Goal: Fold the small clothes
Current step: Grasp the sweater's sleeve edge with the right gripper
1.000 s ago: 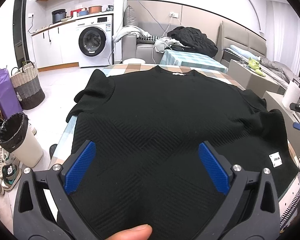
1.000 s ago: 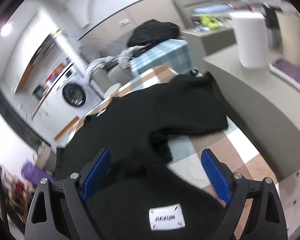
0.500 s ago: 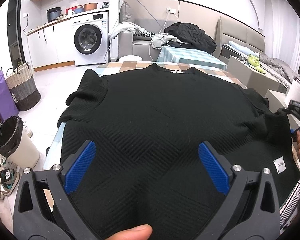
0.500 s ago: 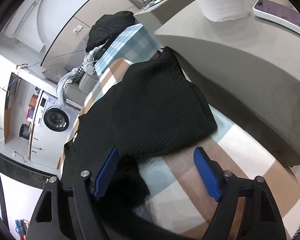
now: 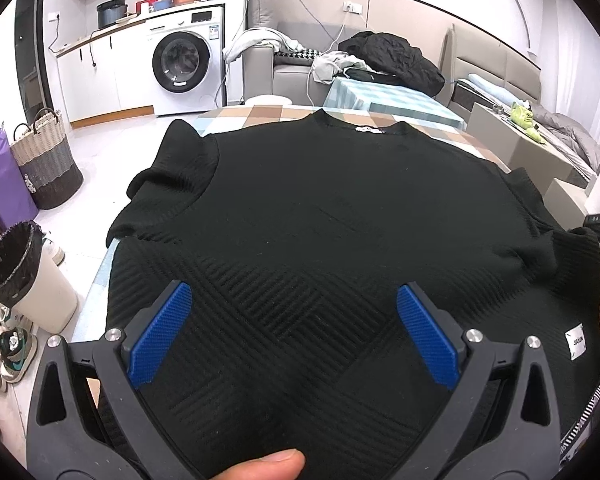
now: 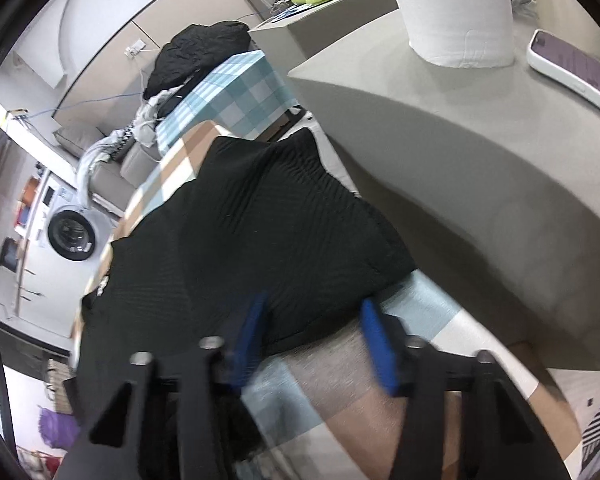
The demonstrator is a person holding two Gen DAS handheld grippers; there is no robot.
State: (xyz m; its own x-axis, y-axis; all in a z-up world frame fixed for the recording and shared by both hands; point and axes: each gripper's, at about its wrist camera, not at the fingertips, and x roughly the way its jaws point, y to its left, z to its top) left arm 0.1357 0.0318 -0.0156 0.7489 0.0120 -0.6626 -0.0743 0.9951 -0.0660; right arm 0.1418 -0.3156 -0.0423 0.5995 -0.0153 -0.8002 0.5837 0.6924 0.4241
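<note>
One black sweater (image 5: pixel 320 240) lies spread flat on the checked bench (image 6: pixel 340 380), with one white label (image 5: pixel 575 341) near its hem. The left tool (image 5: pixel 294 336) hovers wide over the hem, gripping nothing. The right tool (image 6: pixel 312 336), blurred, is closing around the sleeve's edge; whether its pads touch cloth is unclear.

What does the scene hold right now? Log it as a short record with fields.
garment: black sweater, spread flat, neck away from the left camera
surface: checked tablecloth
left tool: open above the sweater's hem, gripping nothing
right tool: jaws closing at the edge of the sleeve; pads not yet pressing on cloth
label: white tag near the hem
nearby: paper roll, phone on the grey counter
</note>
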